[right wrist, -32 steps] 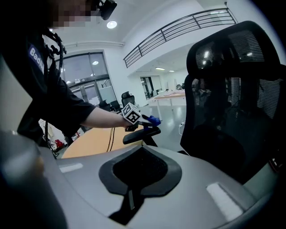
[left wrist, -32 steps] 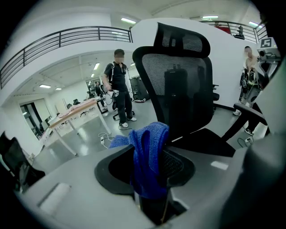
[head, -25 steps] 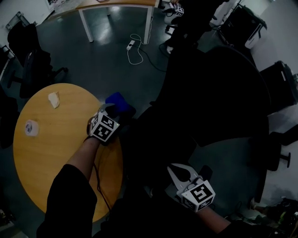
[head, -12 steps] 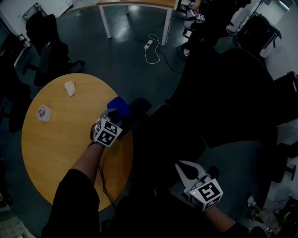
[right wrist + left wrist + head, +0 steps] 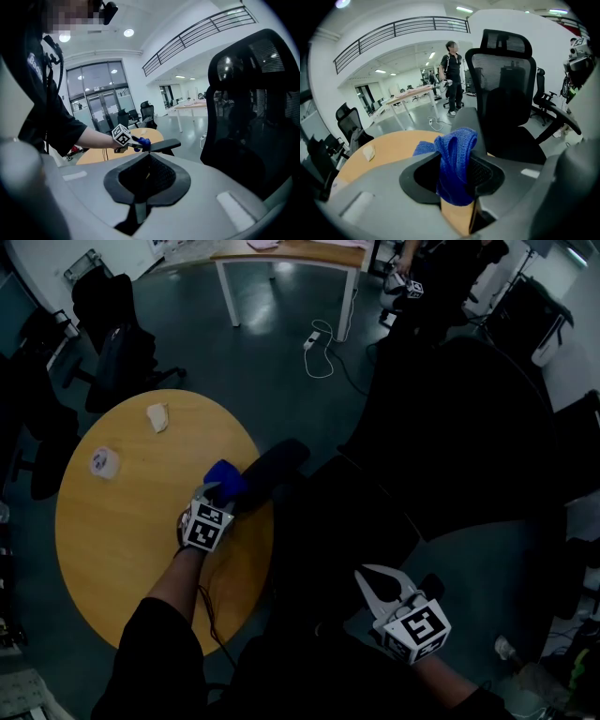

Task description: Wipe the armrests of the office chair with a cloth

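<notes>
The left claw [image 5: 217,492] pinches blue cloth [image 5: 454,159] (against armrest [image 5: 274,465]); right claw [image 5: 147,155] pressed together.

Round wooden table [image 5: 122,540] beneath the left gripper [image 5: 216,495]; crumpled pale scrap [image 5: 157,416] and small round white item [image 5: 104,462] on it, ahead and to that gripper's left; white power strip with cable [image 5: 317,341] on the floor far ahead; rectangular desk [image 5: 291,253] beyond; standing person [image 5: 452,70] ahead.

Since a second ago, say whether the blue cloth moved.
Yes. The blue cloth slid back toward the person, from past the round table's edge to over it.
</notes>
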The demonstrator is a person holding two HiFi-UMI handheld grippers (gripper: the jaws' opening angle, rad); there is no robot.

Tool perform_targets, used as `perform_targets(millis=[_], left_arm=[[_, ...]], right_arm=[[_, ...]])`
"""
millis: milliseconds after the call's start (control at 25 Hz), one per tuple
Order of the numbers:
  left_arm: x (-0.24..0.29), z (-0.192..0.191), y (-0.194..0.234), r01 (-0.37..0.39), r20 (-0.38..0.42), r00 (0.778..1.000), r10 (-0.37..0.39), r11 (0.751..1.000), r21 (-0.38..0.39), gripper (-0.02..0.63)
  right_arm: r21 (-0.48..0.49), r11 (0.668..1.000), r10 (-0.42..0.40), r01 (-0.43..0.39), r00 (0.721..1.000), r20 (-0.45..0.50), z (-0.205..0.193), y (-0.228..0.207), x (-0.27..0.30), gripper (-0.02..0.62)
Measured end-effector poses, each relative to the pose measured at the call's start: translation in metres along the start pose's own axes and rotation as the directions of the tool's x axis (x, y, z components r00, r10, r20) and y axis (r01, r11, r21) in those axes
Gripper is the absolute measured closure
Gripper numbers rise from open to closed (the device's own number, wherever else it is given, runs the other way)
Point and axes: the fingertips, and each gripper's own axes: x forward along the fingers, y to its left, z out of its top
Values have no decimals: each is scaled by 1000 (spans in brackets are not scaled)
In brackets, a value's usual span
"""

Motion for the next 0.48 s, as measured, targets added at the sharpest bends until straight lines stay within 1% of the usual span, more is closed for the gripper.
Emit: perform_targets(millis=[160, 280, 400, 480], left_arm=[[-14, -26, -3, -26, -48, 999, 26, 1000, -16, 446], [-21, -34, -6, -56, -62, 997, 54, 998, -31, 446], [-28, -26, -6, -89, -41, 995, 88, 996, -27, 446], [-33, -7, -3, -114, -8, 993, 114, 993, -9, 446]], right_arm=[[1, 1000, 8, -8, 1000, 20, -2, -1, -6, 591], [11, 1000, 13, -13, 999, 34, -5, 1, -11, 591], [15, 1000, 12, -13, 999, 51, -7, 2, -19, 591], [20, 1000, 6, -7, 998, 61, -6, 0, -26, 591]])
